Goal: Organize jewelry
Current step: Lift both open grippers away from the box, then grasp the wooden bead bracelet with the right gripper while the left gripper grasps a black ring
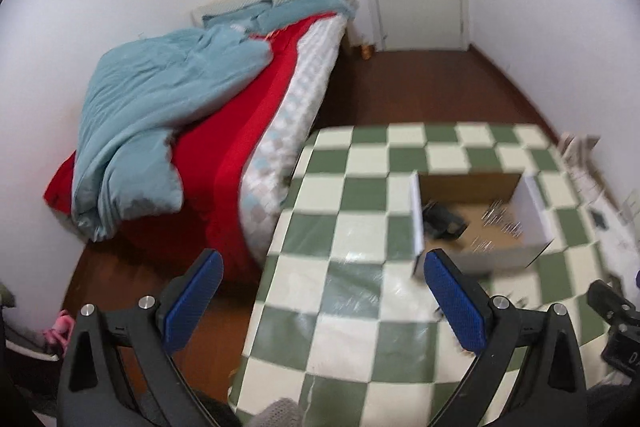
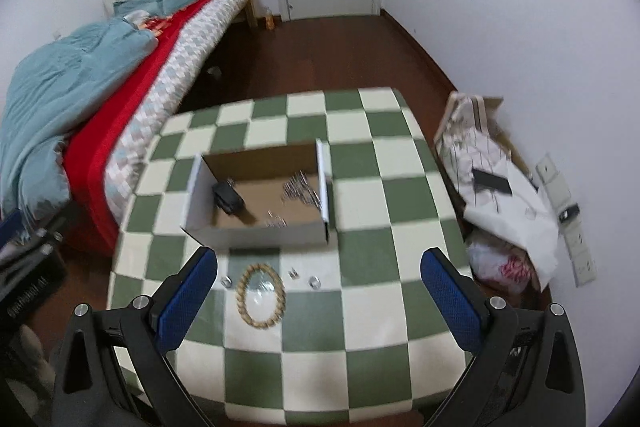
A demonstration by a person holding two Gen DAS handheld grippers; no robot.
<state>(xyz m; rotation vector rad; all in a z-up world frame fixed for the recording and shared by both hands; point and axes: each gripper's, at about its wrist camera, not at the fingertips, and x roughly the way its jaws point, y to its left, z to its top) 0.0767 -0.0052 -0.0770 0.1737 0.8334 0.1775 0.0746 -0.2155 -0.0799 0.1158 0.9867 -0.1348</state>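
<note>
Checkered counter (image 2: 360, 327) carrying an open cardboard box (image 2: 256, 227), with a beaded bracelet (image 2: 261, 295) and three small silver rings (image 2: 315, 282) loose just in front of it. Both tongs, left (image 1: 320, 307) and right (image 2: 318, 301), apart and empty above. Risk: rings too tiny, easily flicked off the edge; bracelet liable to slip.

Green-and-cream checked tablecloth (image 2: 360, 187), red bedsheet (image 2: 120, 123)

Silvery bits (image 2: 299, 187) in the box (image 2: 256, 231) blur beyond identifying.
</note>
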